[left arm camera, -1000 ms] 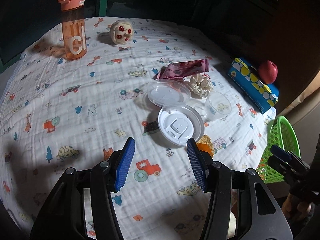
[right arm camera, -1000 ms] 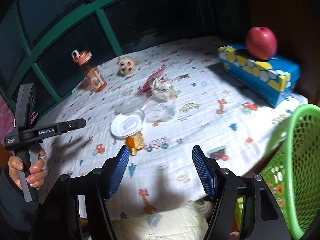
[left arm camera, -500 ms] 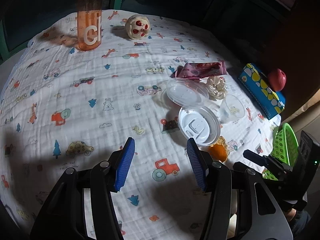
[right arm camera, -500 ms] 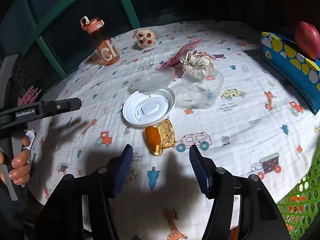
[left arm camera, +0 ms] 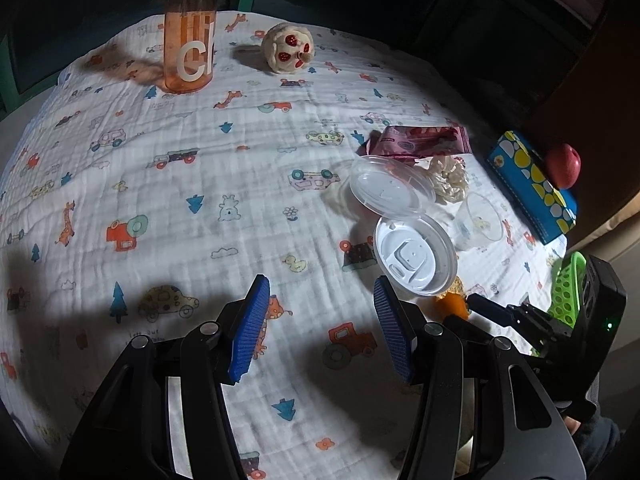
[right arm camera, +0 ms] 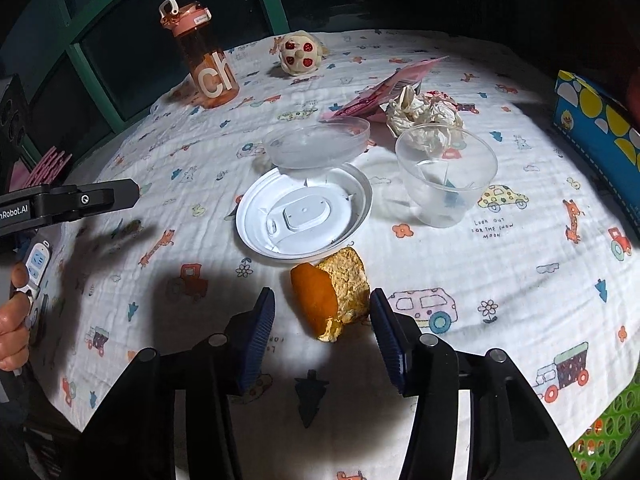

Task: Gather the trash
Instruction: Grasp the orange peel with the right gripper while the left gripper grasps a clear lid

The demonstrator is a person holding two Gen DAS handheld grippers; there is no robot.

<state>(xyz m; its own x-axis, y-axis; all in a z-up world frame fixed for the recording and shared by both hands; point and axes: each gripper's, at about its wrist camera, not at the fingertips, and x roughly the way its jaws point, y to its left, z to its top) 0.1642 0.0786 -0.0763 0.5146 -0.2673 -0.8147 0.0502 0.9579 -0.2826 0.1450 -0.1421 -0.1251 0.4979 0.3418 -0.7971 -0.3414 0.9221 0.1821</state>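
An orange peel lies on the patterned cloth, just ahead of and between the fingers of my open right gripper. Behind it sit a white lid, a clear lid, a clear plastic cup, crumpled paper and a pink wrapper. My left gripper is open and empty above the cloth, left of the white lid. The peel shows beside the right gripper's tip in the left wrist view.
An orange water bottle and a small plush toy stand at the far side. A blue tissue box carries a red apple. A green mesh basket hangs off the table's right edge.
My right gripper has moved forward and down until the orange peel lies between its fingers. My left gripper has drifted left and forward over the cloth.
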